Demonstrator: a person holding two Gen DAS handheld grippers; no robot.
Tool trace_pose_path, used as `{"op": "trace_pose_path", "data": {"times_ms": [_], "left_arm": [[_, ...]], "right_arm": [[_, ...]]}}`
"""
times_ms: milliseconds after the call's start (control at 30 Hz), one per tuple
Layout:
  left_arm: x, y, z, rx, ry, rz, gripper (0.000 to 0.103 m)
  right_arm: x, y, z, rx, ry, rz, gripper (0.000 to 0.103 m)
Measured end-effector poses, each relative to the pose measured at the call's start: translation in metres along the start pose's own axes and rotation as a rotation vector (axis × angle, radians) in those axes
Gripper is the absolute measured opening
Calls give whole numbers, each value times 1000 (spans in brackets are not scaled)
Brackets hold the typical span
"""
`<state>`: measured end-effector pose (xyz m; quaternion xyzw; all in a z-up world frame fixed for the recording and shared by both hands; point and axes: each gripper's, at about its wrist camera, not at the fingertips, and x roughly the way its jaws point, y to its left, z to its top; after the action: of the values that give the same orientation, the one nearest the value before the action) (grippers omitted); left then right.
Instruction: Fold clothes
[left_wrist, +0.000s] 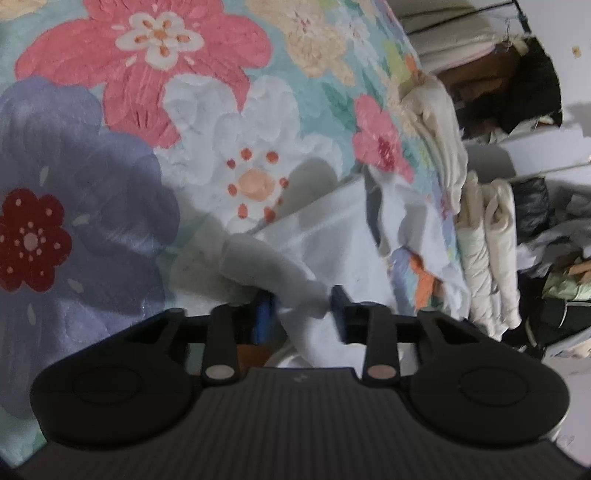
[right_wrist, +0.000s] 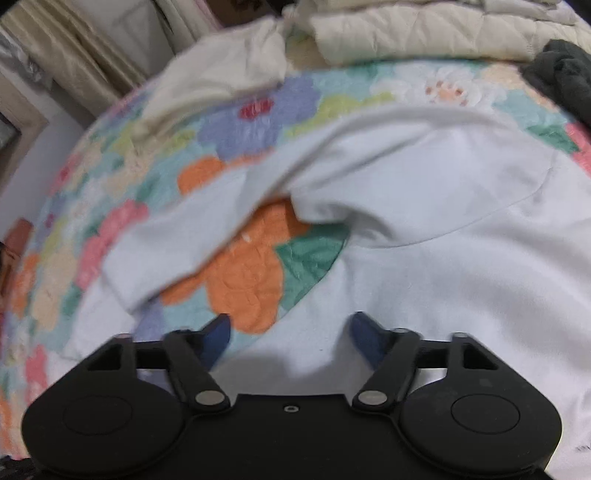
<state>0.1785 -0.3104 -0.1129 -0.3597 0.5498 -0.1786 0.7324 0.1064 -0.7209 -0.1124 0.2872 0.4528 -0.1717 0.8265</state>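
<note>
A white garment (right_wrist: 424, 206) lies spread on a flowered quilt (right_wrist: 236, 269); one sleeve (right_wrist: 173, 236) stretches to the left. My right gripper (right_wrist: 290, 332) is open just above the garment's lower edge, holding nothing. In the left wrist view the same white garment (left_wrist: 332, 236) lies on the quilt (left_wrist: 110, 155). My left gripper (left_wrist: 301, 306) has a bunched fold of the white cloth between its fingers and looks shut on it.
Folded cream clothes (right_wrist: 424, 29) and a dark garment (right_wrist: 565, 74) lie at the far edge of the bed. In the left wrist view, cream folded items (left_wrist: 487, 251) and a cluttered shelf (left_wrist: 509, 85) stand to the right, past the bed's edge.
</note>
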Motion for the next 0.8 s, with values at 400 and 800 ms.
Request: {"op": "trace_pose_path", "data": {"times_ms": [400, 800], "left_arm": [[-4, -67, -5, 333, -225, 34, 9], [35, -176, 44, 499, -317, -3, 26]], "right_arm": [[-14, 18, -7, -379, -212, -117, 6], [-71, 4, 91, -348, -440, -185, 6]]}}
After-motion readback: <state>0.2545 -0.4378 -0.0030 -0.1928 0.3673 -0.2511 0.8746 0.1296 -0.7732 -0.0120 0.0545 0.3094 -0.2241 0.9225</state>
